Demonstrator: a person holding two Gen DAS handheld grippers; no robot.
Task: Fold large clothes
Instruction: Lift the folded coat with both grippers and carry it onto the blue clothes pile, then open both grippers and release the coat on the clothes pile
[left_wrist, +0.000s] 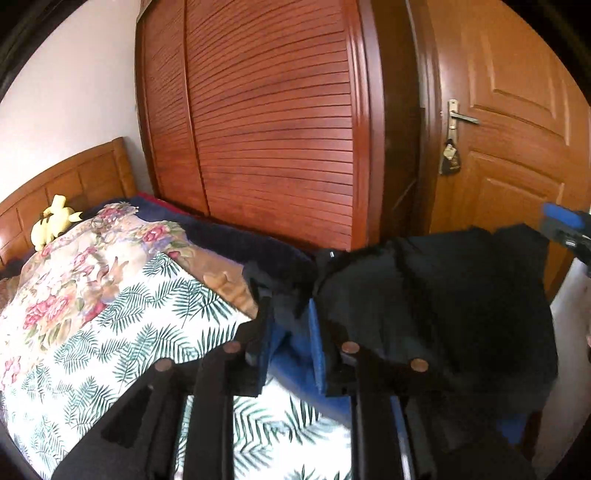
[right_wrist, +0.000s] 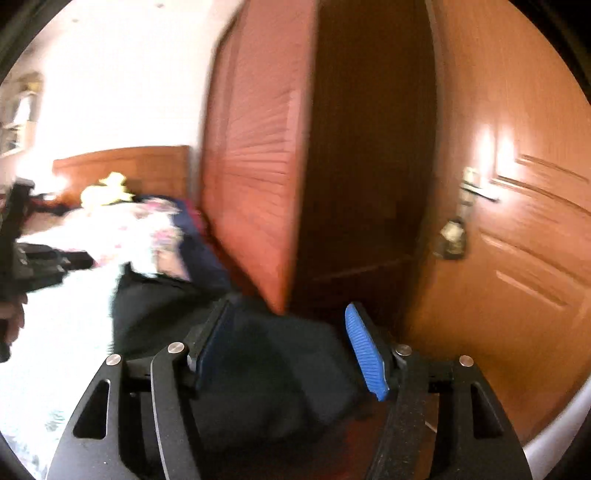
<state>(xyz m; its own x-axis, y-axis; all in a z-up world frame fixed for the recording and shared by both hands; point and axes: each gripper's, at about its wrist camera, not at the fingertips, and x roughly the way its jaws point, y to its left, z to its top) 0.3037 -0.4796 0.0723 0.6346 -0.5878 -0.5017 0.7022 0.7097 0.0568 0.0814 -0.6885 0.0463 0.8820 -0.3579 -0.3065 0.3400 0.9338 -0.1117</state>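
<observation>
Between the spread right gripper (right_wrist: 291, 347) pads, untouched: black fabric garment (left_wrist: 436, 306), lying bunched on the palm-leaf-print white bedspread (left_wrist: 110, 350). Left gripper (left_wrist: 291, 343) slightly parted, cloth between its jaws, grip unclear. Beyond, slatted reddish wooden wardrobe (left_wrist: 273, 118). Folding apparently unfinished, no neat shape yet.

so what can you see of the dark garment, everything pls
The dark garment is black or very dark, soft matte fabric, rumpled and only loosely gathered, not a neat fold. It lies at the near end of the bed, over the leaf-print cover, in front of the wardrobe. In the left wrist view its edge bunches between the left tongs; whether the pads still pinch it is unclear. In the blurred right wrist view it sits between the right tongs, whose jaws stand apart.
</observation>
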